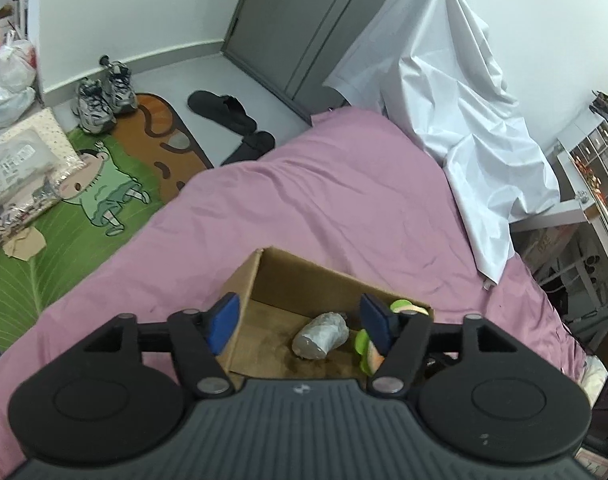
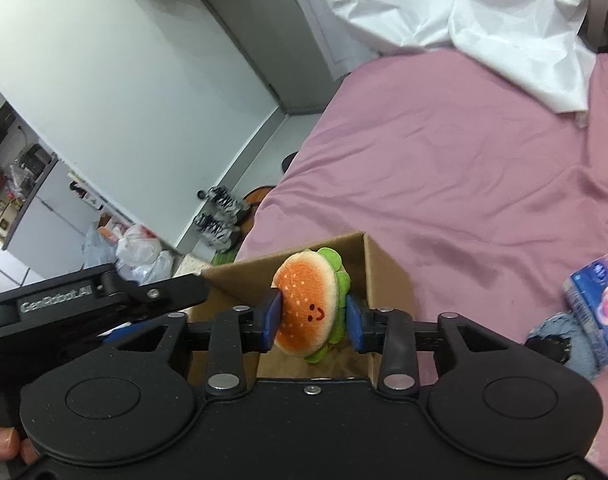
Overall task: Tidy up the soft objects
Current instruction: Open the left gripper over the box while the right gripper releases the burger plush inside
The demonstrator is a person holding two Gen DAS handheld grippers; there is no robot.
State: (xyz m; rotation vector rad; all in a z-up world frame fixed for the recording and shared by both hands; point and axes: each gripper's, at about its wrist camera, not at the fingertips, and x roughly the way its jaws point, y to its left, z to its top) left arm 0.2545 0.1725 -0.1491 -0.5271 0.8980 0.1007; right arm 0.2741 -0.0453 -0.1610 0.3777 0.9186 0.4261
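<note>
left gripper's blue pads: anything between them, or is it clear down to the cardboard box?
Nothing between the left gripper pads in the left wrist view; jaws stand open above the brown cardboard box, where a grey-white wrapped soft roll lies on the floor.

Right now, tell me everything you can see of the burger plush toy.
The burger plush toy is a small fuzzy orange bun with pale seed specks, a stitched smiley face and green felt lettuce frills. It stands on edge, face toward the camera, between the right gripper pads, over the open cardboard box on the pink bedsheet. The left pad touches it; whether the right pad presses is unclear.
</note>
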